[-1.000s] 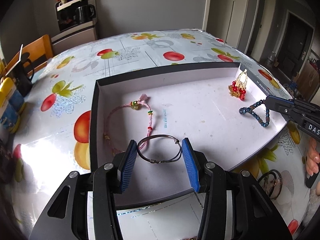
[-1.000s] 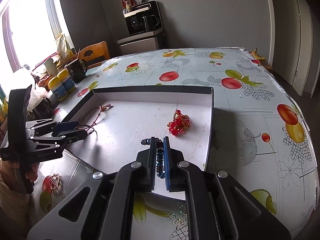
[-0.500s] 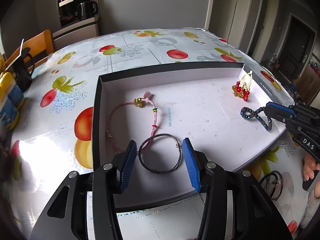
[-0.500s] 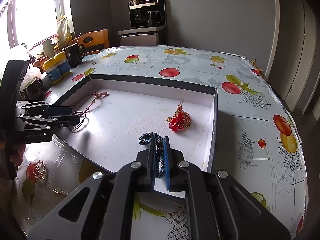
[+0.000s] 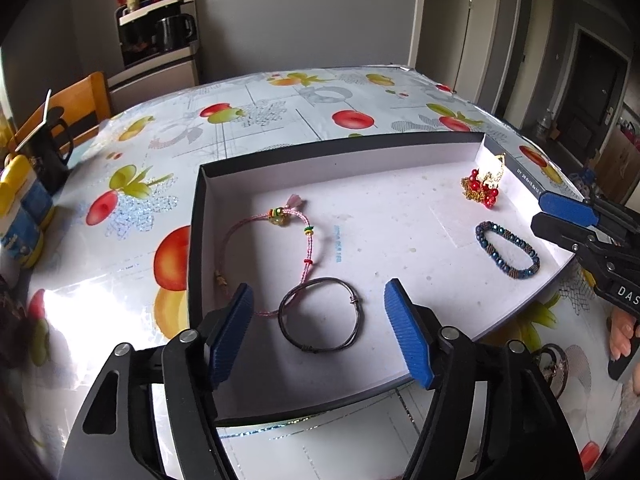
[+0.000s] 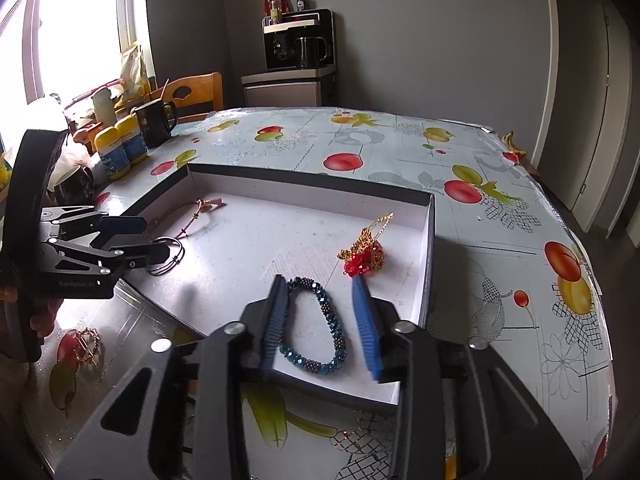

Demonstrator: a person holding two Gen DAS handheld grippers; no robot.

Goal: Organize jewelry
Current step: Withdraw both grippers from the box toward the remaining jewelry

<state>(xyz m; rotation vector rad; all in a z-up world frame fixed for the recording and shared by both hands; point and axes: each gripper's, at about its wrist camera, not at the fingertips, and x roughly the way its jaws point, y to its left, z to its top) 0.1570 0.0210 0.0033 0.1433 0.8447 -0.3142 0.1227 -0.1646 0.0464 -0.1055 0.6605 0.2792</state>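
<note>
A shallow black box with a white floor point(image 5: 400, 208) point(image 6: 240, 248) holds the jewelry. A dark wire bracelet point(image 5: 320, 312) point(image 6: 170, 258) lies flat between the blue pads of my left gripper point(image 5: 318, 304), whose jaws are opening and clear of it. A blue beaded bracelet point(image 6: 316, 328) point(image 5: 507, 250) lies on the box floor between the pads of my right gripper point(image 6: 320, 288), whose jaws are also opening with no pad on it. A pink cord bracelet point(image 5: 266, 240) point(image 6: 188, 216) and a red-and-gold earring point(image 5: 482, 188) point(image 6: 364, 254) lie further in.
Outside the box on the fruit-print tablecloth lie a gold piece point(image 6: 86, 346) and a dark ring-shaped piece point(image 5: 554, 364). Yellow-capped bottles point(image 6: 120, 144), black mugs point(image 6: 154, 122) and a wooden chair point(image 6: 192, 94) stand at the table's far left. A hand point(image 5: 624, 336) holds the right gripper.
My right gripper let go of the blue beaded bracelet, which dropped flat onto the box floor. My left gripper's jaws spread wider around the wire bracelet.
</note>
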